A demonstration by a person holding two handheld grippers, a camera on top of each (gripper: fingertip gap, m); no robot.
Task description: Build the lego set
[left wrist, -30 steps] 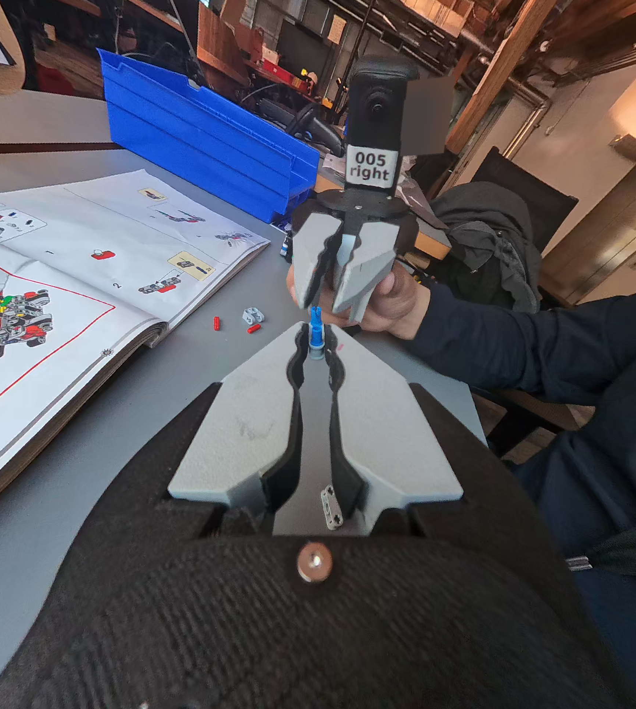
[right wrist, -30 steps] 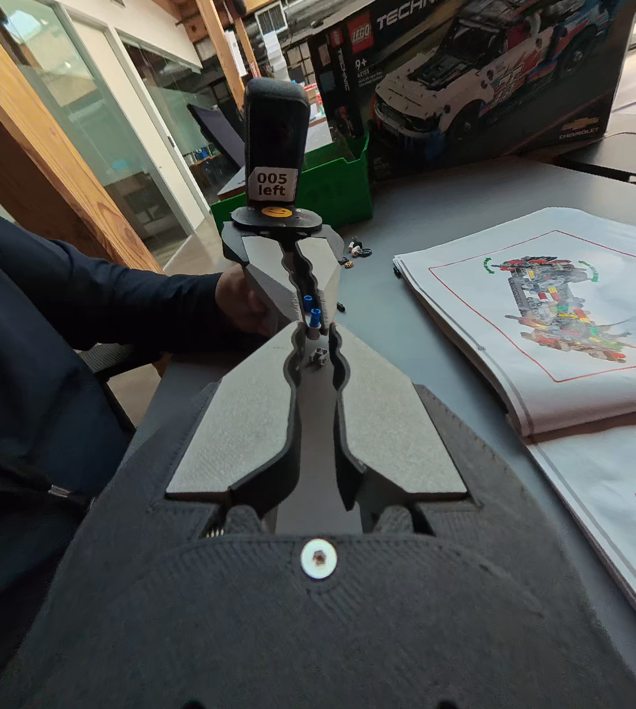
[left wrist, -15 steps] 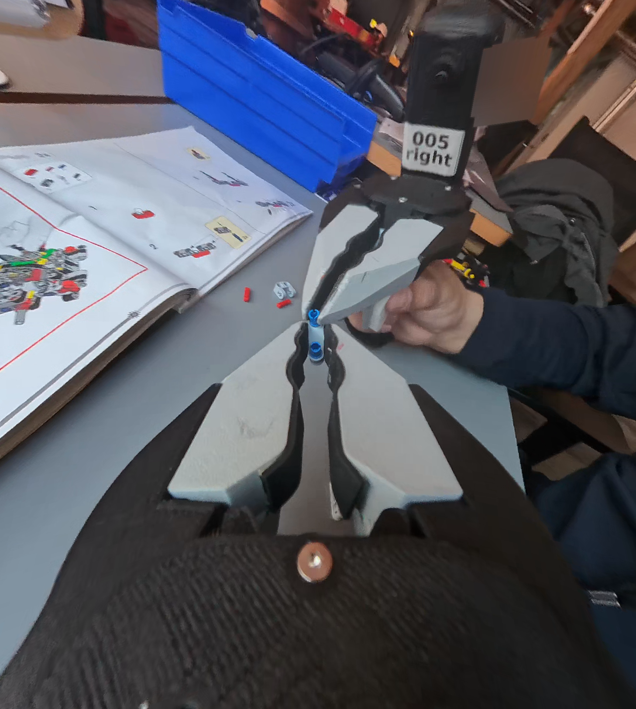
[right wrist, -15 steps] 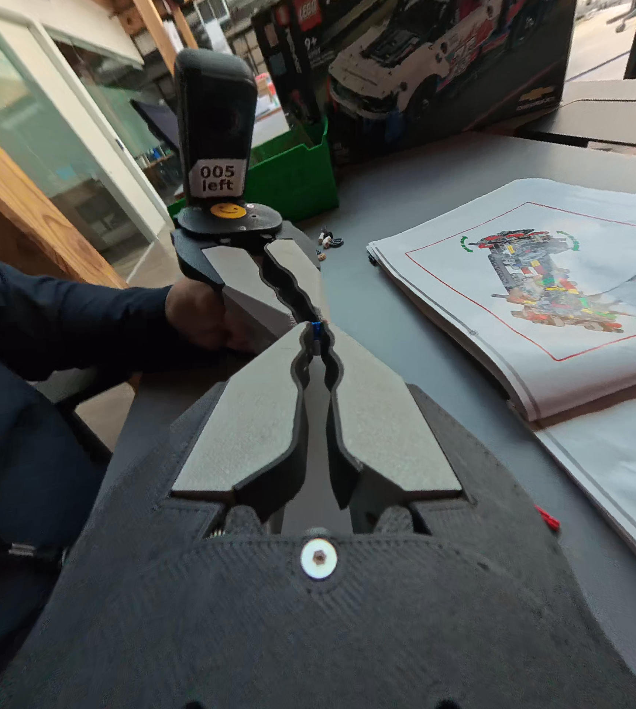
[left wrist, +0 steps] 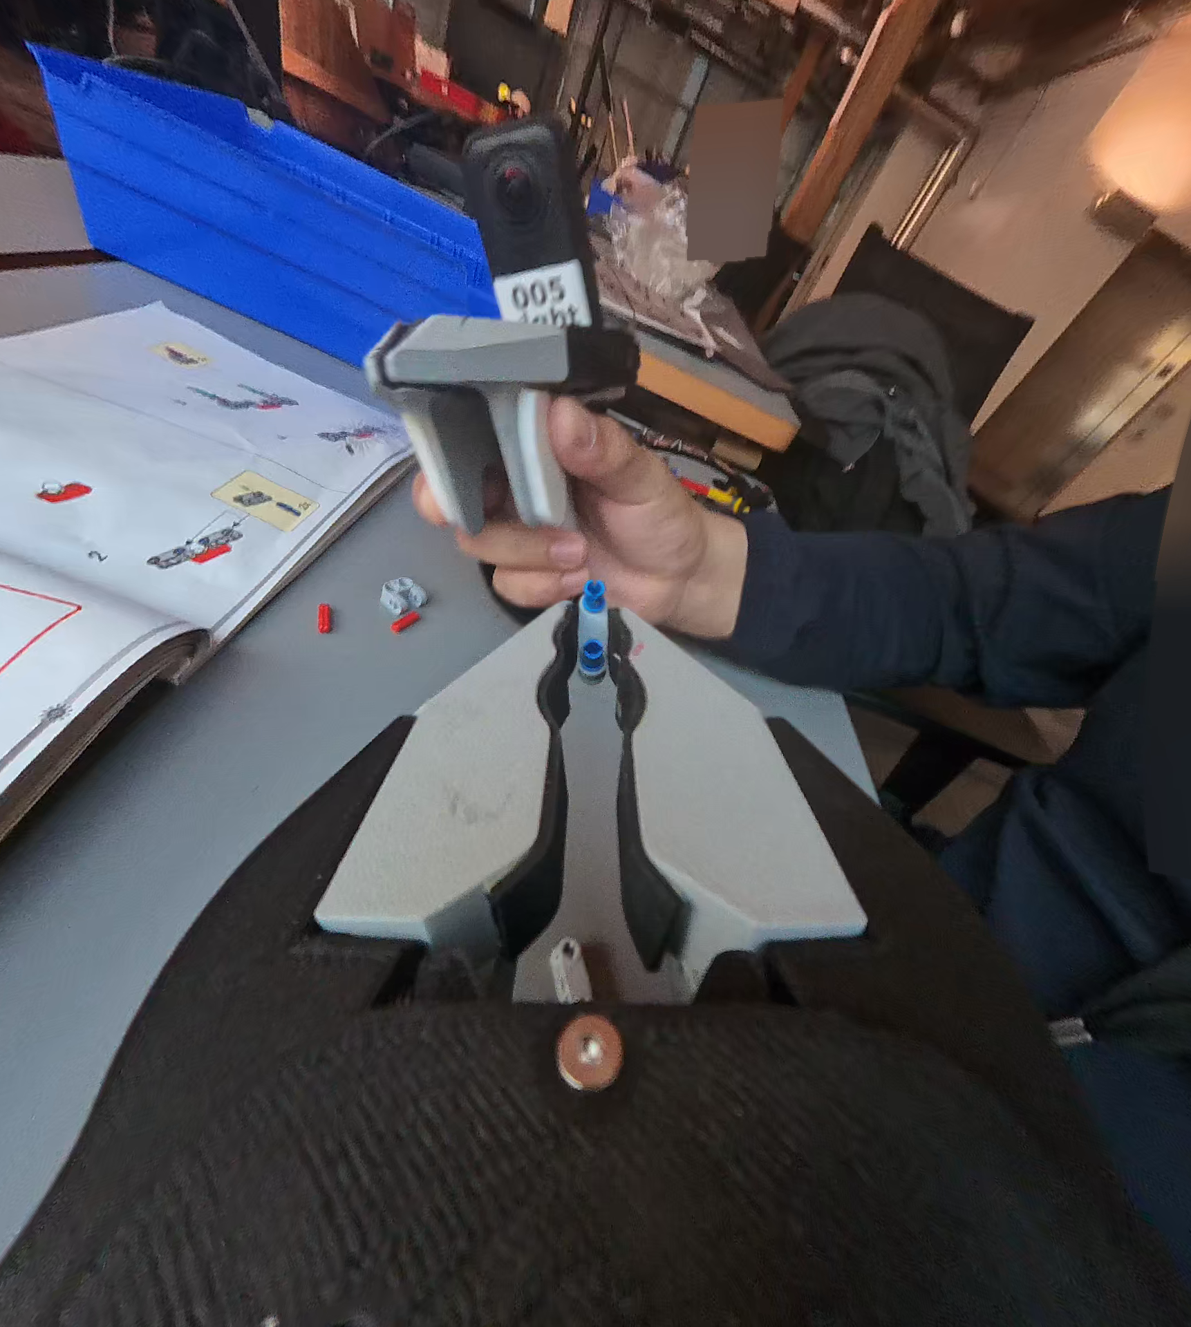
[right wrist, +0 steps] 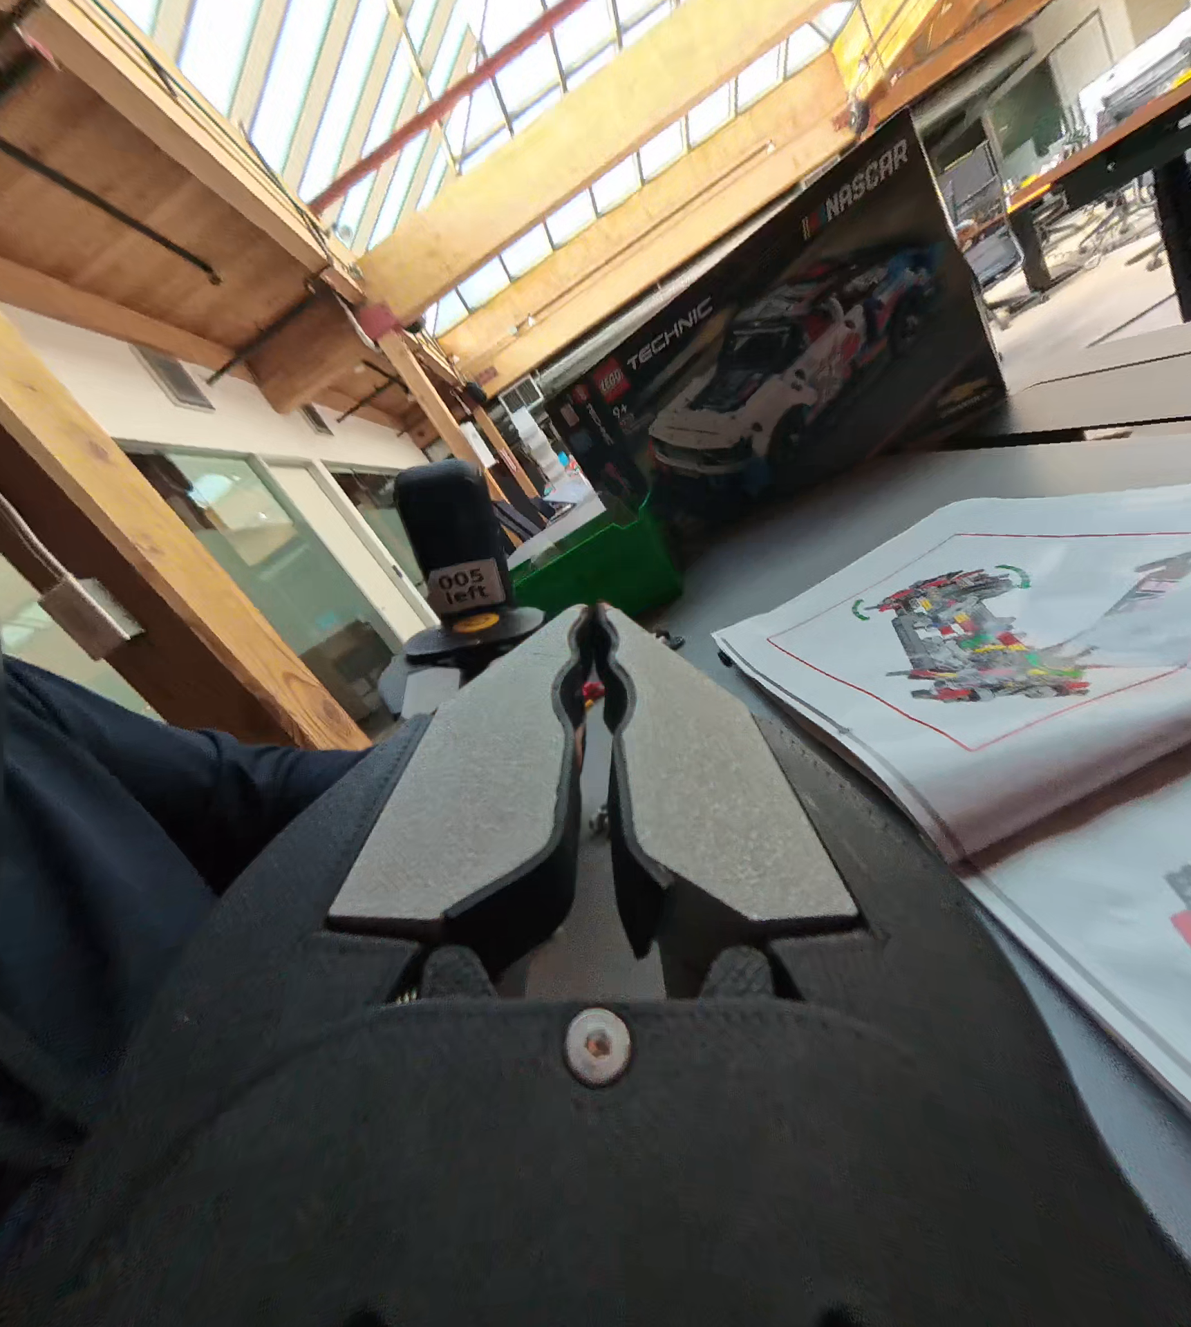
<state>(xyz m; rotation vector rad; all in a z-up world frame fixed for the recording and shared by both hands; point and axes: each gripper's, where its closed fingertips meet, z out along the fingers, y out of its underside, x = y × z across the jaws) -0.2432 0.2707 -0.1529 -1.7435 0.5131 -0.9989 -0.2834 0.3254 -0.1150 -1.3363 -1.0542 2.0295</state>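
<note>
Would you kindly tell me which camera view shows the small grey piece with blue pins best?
The left wrist view: the small grey piece with blue pins stands upright, gripped at the left tongs' tips. The right wrist view hides it behind the shut right tongs.

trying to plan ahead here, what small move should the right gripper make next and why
Probably open and come back down toward the left gripper. The right gripper is shut with nothing visibly in it, lifted and tilted away, while the left one holds a grey piece with blue pins upright between its tips.
</note>
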